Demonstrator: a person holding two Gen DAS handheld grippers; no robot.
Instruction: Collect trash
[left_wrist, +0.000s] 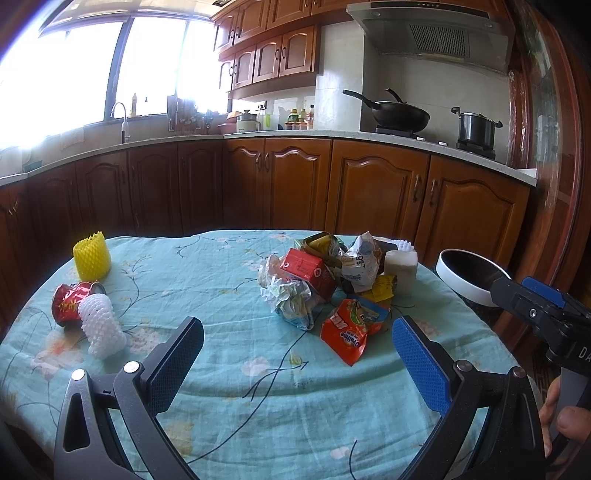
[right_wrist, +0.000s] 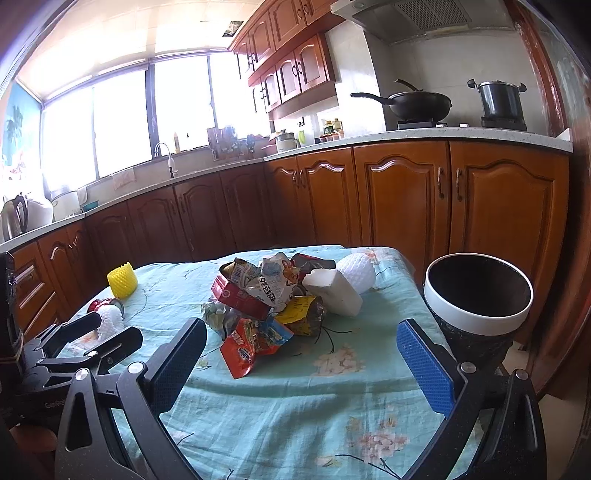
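Both wrist views share the table (left_wrist: 229, 369)

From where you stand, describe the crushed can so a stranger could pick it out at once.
Start at the table with the teal floral cloth and go to its left edge, away from the central heap. The crushed can lies on its side between a yellow foam net and a white foam net; it alone is shiny red metal.

Teal floral tablecloth (left_wrist: 229, 369), yellow foam net (left_wrist: 91, 260), red crushed can (left_wrist: 70, 301), orange snack wrapper (left_wrist: 351, 330), white-rimmed bin (right_wrist: 476, 314).
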